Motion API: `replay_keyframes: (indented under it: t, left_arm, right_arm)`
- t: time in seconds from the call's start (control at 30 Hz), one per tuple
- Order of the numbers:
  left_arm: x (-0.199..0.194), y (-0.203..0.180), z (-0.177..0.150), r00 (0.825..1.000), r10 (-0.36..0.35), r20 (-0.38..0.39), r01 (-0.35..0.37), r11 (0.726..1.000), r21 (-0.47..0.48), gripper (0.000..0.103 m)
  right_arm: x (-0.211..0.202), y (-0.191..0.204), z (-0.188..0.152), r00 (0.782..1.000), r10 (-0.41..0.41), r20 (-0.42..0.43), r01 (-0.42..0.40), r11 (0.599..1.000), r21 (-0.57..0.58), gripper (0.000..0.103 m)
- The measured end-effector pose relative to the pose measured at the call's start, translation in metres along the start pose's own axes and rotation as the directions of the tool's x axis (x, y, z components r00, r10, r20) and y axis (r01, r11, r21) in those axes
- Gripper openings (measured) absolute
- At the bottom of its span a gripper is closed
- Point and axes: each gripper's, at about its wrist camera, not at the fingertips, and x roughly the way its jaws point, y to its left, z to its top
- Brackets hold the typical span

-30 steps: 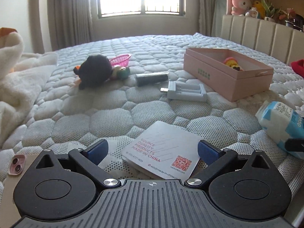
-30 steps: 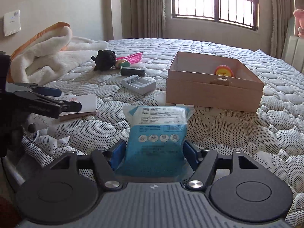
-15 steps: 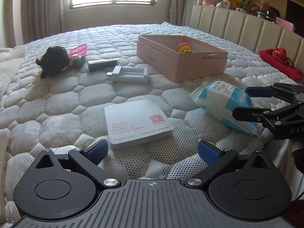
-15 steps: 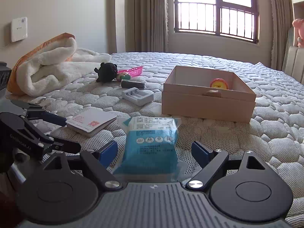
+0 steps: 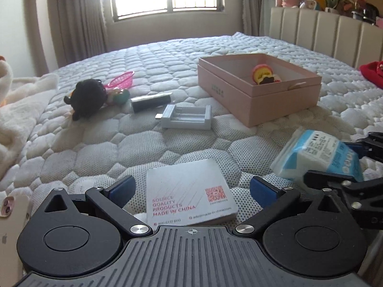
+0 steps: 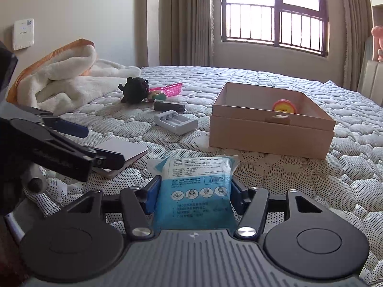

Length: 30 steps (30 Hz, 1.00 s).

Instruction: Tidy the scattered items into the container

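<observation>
A blue and white mask pack (image 6: 195, 191) lies on the quilted bed in front of the pink box (image 6: 270, 134). My right gripper (image 6: 195, 195) has its jaws closing, and both blue pads touch the pack's sides; in the left wrist view the right gripper (image 5: 344, 165) holds the pack (image 5: 316, 153) slightly tilted. My left gripper (image 5: 191, 190) stands open, its fingers on either side of a white booklet (image 5: 189, 191) without touching it. A yellow toy (image 5: 263, 75) sits inside the box (image 5: 263, 102).
A white battery charger (image 5: 185, 119), a black cylinder (image 5: 150, 101), a black plush (image 5: 87, 96) and a pink basket (image 5: 122, 80) lie farther back. A phone (image 5: 9, 217) rests at the left edge. A white blanket (image 6: 67, 79) is piled at the left, and a red item (image 5: 373, 71) lies at the right.
The right jaws spread wide around the mask pack, then closed onto its sides. The left gripper moved in over the booklet, which now lies between its open fingers.
</observation>
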Motion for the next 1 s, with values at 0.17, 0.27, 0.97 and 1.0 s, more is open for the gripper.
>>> replay_keyframes:
  t: [0.17, 0.27, 0.97, 1.0]
  left_arm:
    - [0.029, -0.001, 0.004, 0.996, 0.058, -0.062, -0.058, 0.998, -0.003, 0.103]
    - [0.028, 0.002, 0.0, 0.997, 0.044, -0.06, -0.045, 0.999, -0.017, 0.102]
    - [-0.077, -0.043, -0.016, 0.988, -0.062, 0.143, 0.052, 0.996, 0.067, 0.086]
    - [-0.08, -0.045, -0.015, 0.986, -0.066, 0.15, 0.056, 0.996, 0.071, 0.086]
  right_arm:
    - [-0.004, -0.004, -0.001, 1.0, 0.006, 0.001, -0.006, 1.0, 0.001, 0.058]
    - [-0.006, -0.005, -0.002, 1.0, 0.007, 0.004, -0.007, 1.0, -0.002, 0.058]
    - [-0.08, 0.001, 0.011, 0.994, -0.085, 0.069, 0.089, 0.994, -0.063, 0.057]
    - [-0.085, 0.0, 0.012, 0.993, -0.095, 0.076, 0.1, 0.993, -0.066, 0.057]
